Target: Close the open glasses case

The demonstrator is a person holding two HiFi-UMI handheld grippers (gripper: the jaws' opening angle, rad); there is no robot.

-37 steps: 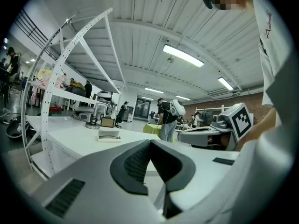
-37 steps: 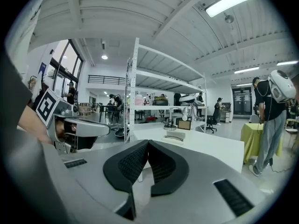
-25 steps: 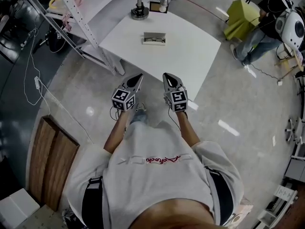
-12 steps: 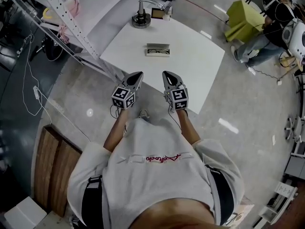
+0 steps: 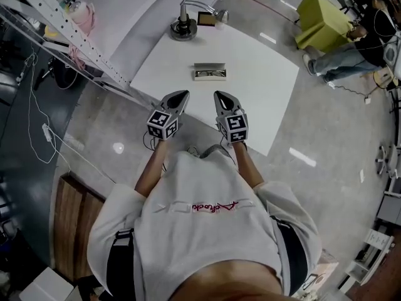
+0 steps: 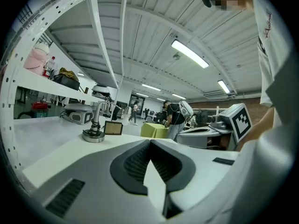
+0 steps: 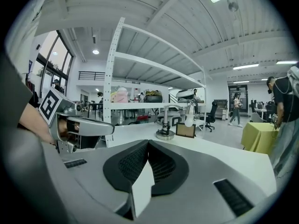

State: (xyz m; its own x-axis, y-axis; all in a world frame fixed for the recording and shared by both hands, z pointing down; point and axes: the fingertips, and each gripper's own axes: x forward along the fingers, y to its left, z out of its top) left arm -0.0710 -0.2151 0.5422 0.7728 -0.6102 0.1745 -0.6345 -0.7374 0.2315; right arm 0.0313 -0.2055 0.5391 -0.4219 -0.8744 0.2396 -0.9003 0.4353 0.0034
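Note:
The open glasses case (image 5: 210, 72) lies on the white table (image 5: 263, 99), near its middle, with its lid up. My left gripper (image 5: 182, 95) and right gripper (image 5: 218, 95) hover side by side over the table's near edge, well short of the case. Both have their jaws shut with nothing between them. In the left gripper view the left gripper (image 6: 149, 141) points across the tabletop; the case is hidden behind its jaws. The right gripper (image 7: 148, 142) in its own view likewise hides the case.
A desk lamp (image 5: 182, 24) with a round base and a small dark frame (image 5: 205, 19) stand at the table's far end. A white shelf rack (image 5: 75, 39) runs along the left. A yellow-green table (image 5: 322, 21) and a seated person (image 5: 360, 39) are at the far right.
Both grippers have moved forward together from the floor side onto the table's near edge, closer to the case. Their jaws stayed shut.

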